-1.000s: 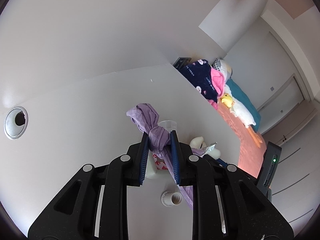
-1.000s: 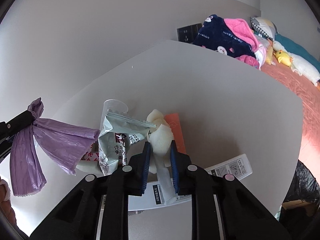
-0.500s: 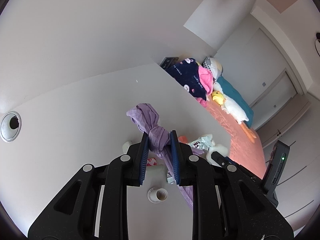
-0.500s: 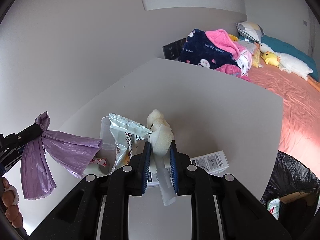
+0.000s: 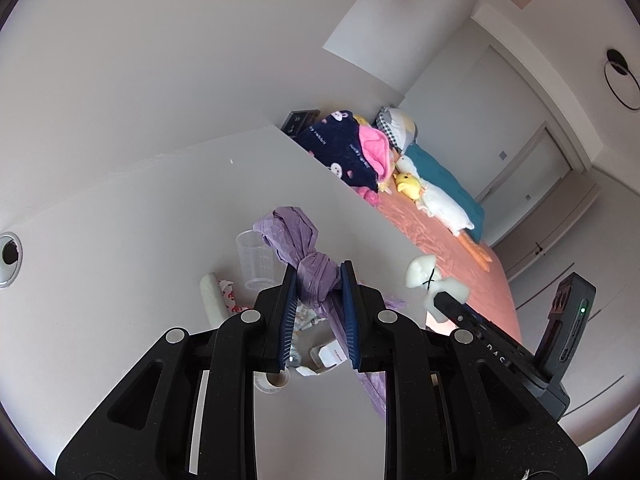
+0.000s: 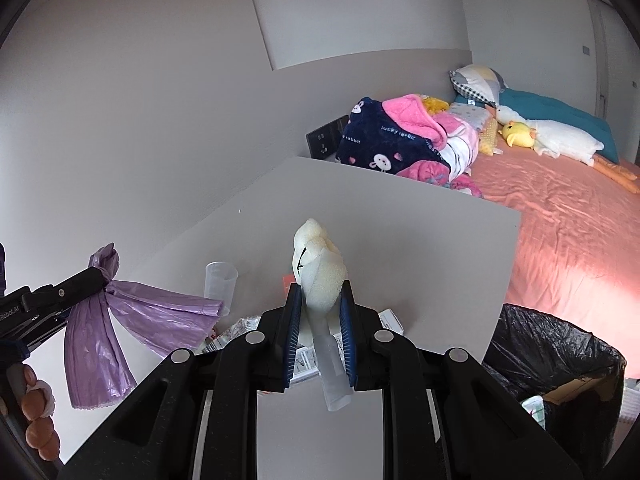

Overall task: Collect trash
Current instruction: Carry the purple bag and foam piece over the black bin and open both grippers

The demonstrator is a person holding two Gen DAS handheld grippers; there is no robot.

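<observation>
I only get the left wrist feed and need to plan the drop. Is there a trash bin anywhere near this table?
Observer: Yes. A bin lined with a black bag stands on the floor just past the table edge, on the bed side.
Operator: Is it empty?
Observer: No. A piece of cardboard and some light packaging show inside it.
Operator: Do the right tongs hold only the foam piece?
Observer: No. The right tongs are shut on the foam piece, and a translucent plastic sleeve hangs down from it between the fingers.
</observation>
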